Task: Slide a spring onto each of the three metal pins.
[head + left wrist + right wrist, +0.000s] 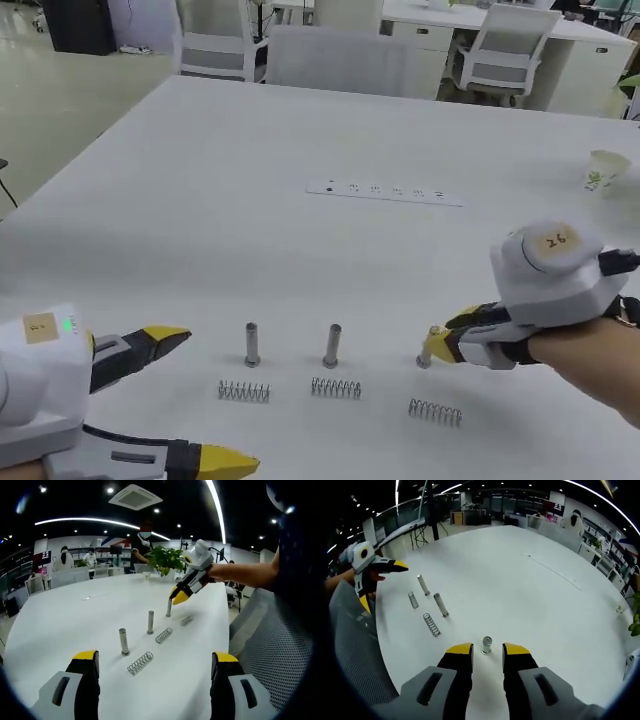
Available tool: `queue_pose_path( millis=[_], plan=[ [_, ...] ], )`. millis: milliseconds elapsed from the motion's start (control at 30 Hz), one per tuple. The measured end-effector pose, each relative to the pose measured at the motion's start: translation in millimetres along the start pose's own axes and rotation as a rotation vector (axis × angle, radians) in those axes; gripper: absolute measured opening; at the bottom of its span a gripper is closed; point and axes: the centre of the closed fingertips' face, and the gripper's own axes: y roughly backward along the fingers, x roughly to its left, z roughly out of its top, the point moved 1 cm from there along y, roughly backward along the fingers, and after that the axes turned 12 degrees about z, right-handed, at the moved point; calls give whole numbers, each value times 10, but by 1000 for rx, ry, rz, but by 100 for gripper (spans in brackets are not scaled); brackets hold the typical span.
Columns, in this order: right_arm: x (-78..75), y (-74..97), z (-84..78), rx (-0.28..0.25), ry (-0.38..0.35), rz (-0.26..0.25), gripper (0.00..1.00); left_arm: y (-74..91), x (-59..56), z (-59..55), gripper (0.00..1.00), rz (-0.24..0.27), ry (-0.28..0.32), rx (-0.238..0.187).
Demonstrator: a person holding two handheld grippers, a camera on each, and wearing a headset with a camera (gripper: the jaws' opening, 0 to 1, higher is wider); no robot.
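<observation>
Springs lie flat on the worktop [300, 250], one just in front of each upright pin: left spring [244, 391], middle spring [336, 388], right spring [435, 411]. Left pin [252, 345], middle pin [332, 345] and right pin [426, 352] stand in a row, all bare. The right gripper [487, 652] is narrowly parted, one jaw either side of the right pin, with a small gap at each side. The left gripper [155, 656] is spread wide near the left spring, holding nothing.
</observation>
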Motion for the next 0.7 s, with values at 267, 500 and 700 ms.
queue_pose_path(
  millis=[267,500,700],
  plan=[
    [25,89,-79,7,8,-6,21,-1,-3,0,90,-2,2,-1],
    [80,158,-160,23,24,-4,21,0,-15,-1,90,-5,2,0],
    [149,184,-229,37,33,7,21,3,-18,0,90,-8,0,-1]
  ],
)
